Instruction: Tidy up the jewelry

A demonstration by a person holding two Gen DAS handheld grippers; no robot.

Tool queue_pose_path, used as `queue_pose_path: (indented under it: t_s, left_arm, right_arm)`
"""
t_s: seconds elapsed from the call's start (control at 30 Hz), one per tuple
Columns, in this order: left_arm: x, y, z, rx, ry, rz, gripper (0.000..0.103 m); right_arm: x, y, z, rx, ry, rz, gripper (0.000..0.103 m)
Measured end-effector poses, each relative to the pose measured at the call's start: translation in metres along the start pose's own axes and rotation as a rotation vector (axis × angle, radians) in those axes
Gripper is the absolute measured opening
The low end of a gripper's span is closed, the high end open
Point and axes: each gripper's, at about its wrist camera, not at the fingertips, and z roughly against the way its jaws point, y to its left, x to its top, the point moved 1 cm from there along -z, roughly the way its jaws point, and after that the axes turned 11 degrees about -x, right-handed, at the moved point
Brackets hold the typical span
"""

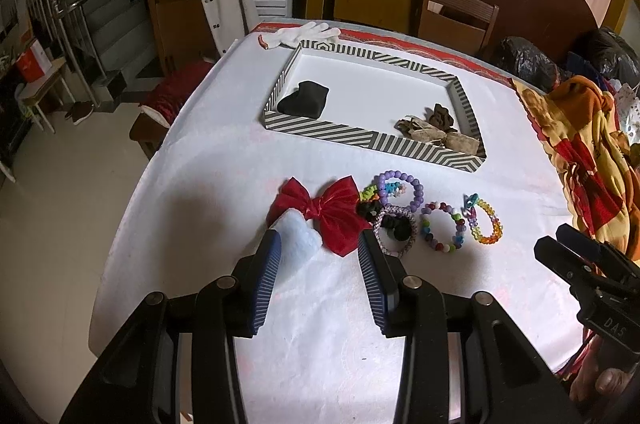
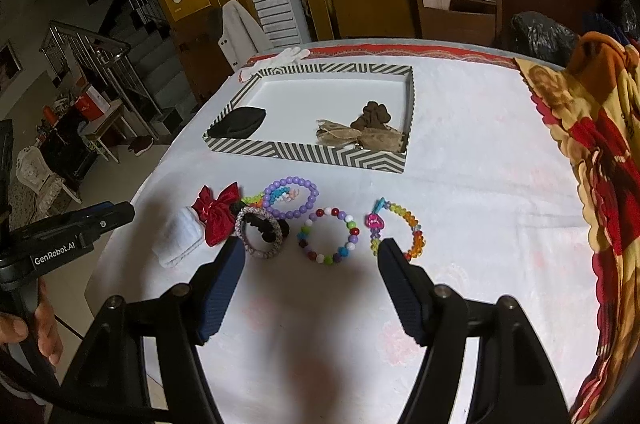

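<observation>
Both grippers hover over the white tablecloth [image 2: 480, 184], nothing held. Left gripper [image 1: 318, 244]: jaws spread, empty, tips hanging above a pale blue fluffy piece [image 1: 298, 240] and the red satin bow [image 1: 328, 212]. Right gripper [image 2: 312, 252]: jaws spread wide, empty, tips straddling the multicolour bead bracelet [image 2: 328, 236]. Landmark is the striped tray [image 2: 340, 154], chevron-pattern rim, white floor. Inside it: a black pouch-like item [image 2: 238, 128] in the near-left corner, a brown flower-shaped piece [image 2: 370, 116] and some tan fabric pieces [image 2: 360, 138] toward the near-right corner. All loose jewelry sits on the cloth, camera side of the tray, outside it, in a rough row: red bow furthest left, then the purple bead bracelet [image 2: 296, 202] with a small pastel item inside its ring, a sparkly lilac bangle [image 2: 258, 234] overlapping a black scrunchie [image 2: 276, 226], the multicolour bracelet, and a rainbow clear-bead bracelet [image 2: 400, 228] with a pink charm furthest right. White glove [image 1: 304, 34] lies just beyond the tray's far-left corner. An orange-red patterned blanket [image 2: 600, 164] covers the table edge well right of the tray.
</observation>
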Motion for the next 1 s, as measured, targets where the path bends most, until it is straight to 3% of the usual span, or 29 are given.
queue_pose_path:
  t_s: [0.23,0.47,0.67,0.9,1.0]
  left_arm:
    - [0.003,0.021,0.006,0.001,0.000,0.023,0.049]
    - [0.003,0.072,0.005,-0.009,0.036,0.130,0.049]
    - [-0.006,0.090,-0.012,-0.089,0.094,0.231,0.049]
    - [-0.011,0.078,-0.045,-0.192,0.173,0.200,0.049]
    - [-0.014,0.075,-0.058,-0.197,0.206,0.169,0.049]
  right_arm:
    - [-0.002,-0.006,-0.003,-0.013,0.005,-0.010,0.072]
    - [-0.010,-0.025,-0.015,-0.030,0.035,-0.044,0.072]
    - [-0.016,-0.030,-0.029,-0.028,0.067,-0.044,0.072]
    - [-0.018,-0.050,-0.048,-0.065,0.078,-0.072,0.072]
    - [-0.014,-0.062,-0.065,-0.104,0.098,-0.083,0.072]
